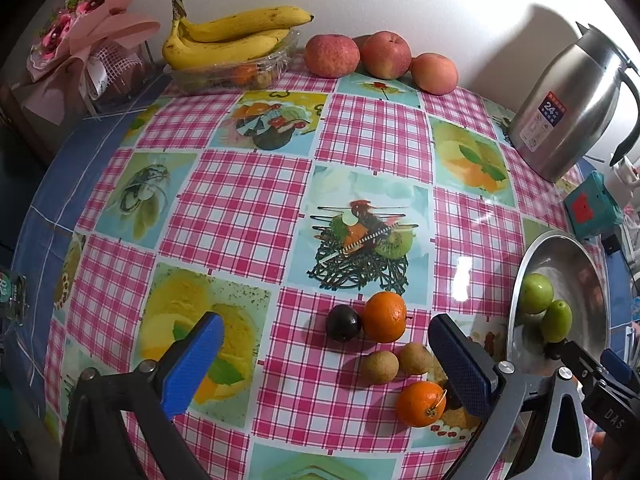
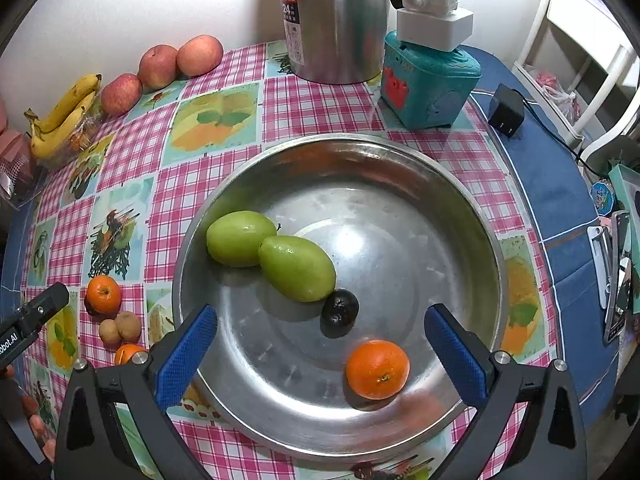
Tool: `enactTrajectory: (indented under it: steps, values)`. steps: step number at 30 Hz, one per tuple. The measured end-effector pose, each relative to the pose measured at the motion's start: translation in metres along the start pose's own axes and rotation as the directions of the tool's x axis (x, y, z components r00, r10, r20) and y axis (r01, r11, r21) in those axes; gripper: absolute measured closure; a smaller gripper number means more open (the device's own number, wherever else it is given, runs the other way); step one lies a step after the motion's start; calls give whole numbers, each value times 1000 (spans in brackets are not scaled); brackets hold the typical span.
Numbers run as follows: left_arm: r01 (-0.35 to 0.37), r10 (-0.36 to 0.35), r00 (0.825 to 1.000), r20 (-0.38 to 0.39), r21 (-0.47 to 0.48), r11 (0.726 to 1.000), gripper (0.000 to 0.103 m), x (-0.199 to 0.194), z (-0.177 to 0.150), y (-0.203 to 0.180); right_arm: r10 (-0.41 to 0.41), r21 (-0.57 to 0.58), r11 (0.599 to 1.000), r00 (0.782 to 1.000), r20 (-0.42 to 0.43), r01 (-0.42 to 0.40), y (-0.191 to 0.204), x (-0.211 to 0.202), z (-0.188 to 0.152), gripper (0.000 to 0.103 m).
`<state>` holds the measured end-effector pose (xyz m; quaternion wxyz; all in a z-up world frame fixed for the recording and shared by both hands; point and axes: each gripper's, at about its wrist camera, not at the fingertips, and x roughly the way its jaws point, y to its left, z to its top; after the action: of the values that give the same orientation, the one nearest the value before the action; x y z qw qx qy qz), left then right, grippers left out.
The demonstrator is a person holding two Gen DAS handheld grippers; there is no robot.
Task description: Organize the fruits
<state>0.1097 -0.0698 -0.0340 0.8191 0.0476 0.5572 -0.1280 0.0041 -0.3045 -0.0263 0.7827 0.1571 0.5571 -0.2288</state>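
Four fruits lie in the steel bowl: two green fruits touching each other at its left side, a dark plum just beside the nearer green one, and an orange near the bowl's near rim. The right gripper hangs over the near edge of the bowl with its blue-padded jaws spread wide and nothing between them; the orange lies between the fingers but touches neither.

Left of the bowl, on the checked tablecloth, more fruit waits in a loose cluster: a second orange touching a second dark plum, two small brown fruits side by side nearer in, and a third orange nearest of all, partly behind the right finger of the left gripper. That gripper hovers above the cloth, jaws wide apart and holding nothing.

Along the far edge by the wall sit a bunch of bananas on top of a clear plastic box, then three apples in a row to their right. A steel thermos jug stands far right, with a teal toy box beside it carrying a white plug block. A pink bouquet lies at the far left corner.
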Motion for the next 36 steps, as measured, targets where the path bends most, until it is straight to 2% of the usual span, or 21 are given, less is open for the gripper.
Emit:
enactTrajectory:
  steps: [9, 21, 32, 36]
  values:
    - [26, -26, 1000, 3, -1, 1000, 0, -2, -4, 1, 9, -18, 1000, 1000, 18, -9, 5, -5, -1, 0]
    - [37, -36, 999, 21, -41, 998, 0, -10, -18, 19, 102, -89, 991, 995, 8, -101, 45, -12, -19, 0]
    - [81, -82, 996, -25, -43, 996, 0, -5, -31, 17, 109, -110, 988, 994, -33, -112, 63, -13, -42, 0]
    - [100, -103, 992, -71, -42, 994, 0, 5, -33, 12, 102, -115, 988, 994, -36, -106, 63, -12, -41, 0]
